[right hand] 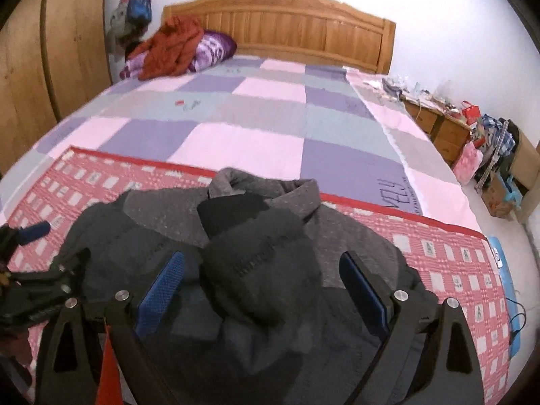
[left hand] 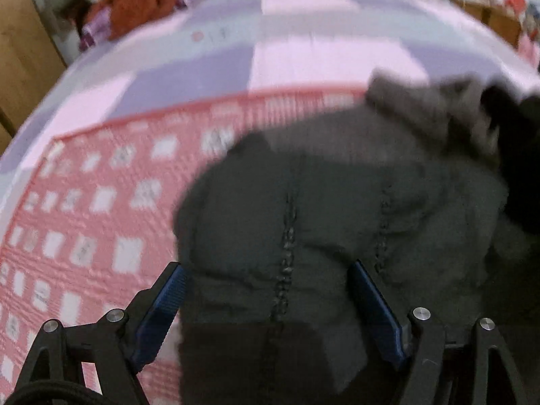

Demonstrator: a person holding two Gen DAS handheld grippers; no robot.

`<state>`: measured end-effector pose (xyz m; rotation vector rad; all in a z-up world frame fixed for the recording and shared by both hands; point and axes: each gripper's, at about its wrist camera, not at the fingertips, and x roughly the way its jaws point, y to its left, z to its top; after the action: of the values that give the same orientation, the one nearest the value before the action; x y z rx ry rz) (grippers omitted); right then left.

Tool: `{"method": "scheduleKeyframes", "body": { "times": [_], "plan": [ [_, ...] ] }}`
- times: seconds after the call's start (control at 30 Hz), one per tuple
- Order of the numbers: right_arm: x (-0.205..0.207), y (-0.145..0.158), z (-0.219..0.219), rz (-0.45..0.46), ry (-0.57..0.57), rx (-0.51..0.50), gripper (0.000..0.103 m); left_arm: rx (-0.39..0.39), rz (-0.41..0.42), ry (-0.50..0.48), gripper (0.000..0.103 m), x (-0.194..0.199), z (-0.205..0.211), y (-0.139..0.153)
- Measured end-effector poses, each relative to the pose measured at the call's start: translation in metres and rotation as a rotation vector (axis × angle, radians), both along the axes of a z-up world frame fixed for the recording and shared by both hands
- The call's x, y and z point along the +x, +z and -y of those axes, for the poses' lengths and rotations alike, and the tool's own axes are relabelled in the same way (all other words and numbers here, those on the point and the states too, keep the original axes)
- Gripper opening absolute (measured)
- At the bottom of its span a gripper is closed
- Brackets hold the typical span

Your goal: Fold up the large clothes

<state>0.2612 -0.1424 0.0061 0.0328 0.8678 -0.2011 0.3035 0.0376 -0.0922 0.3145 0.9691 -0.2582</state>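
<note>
A dark grey padded jacket (right hand: 337,236) lies spread on a red-and-white checked blanket (right hand: 455,270) at the near end of the bed. Its collar (right hand: 263,185) points toward the headboard, and a black sleeve (right hand: 256,263) is folded over its middle. My right gripper (right hand: 263,287) hovers open above that sleeve, its blue pads (right hand: 162,290) clear of the cloth. The left wrist view is blurred. There my left gripper (left hand: 268,303) stands open over the jacket's (left hand: 303,202) quilted left part, pressing on nothing. One of the left gripper's fingers (right hand: 35,230) shows at the left edge of the right wrist view.
A pink, purple and grey patchwork sheet (right hand: 236,128) covers the bed up to a wooden headboard (right hand: 280,20). A red garment (right hand: 172,47) lies on a purple pillow (right hand: 216,49). A wardrobe (right hand: 44,67) stands left. A cluttered cabinet (right hand: 435,121) and bags (right hand: 496,155) are right.
</note>
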Motion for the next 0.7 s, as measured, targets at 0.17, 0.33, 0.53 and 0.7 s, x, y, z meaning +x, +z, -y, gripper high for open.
{"method": "scheduleKeyframes", "body": {
  "times": [0.17,0.33,0.53,0.7],
  "plan": [
    [0.029,-0.041,-0.015,-0.155,0.030,-0.065,0.094,-0.046,-0.022,0.027,0.083,0.001,-0.005,-0.016],
    [0.012,-0.053,0.030,-0.161,-0.135,0.021,0.033,-0.053,-0.022,0.006,0.085,0.001,-0.008,-0.018],
    [-0.080,-0.055,0.113,-0.092,-0.405,0.216,0.031,-0.056,-0.012,-0.027,0.085,-0.003,-0.005,-0.016],
    [-0.143,-0.084,0.140,-0.109,-0.457,0.357,0.044,-0.037,0.001,-0.056,0.085,-0.006,-0.002,-0.016]
  ]
}}
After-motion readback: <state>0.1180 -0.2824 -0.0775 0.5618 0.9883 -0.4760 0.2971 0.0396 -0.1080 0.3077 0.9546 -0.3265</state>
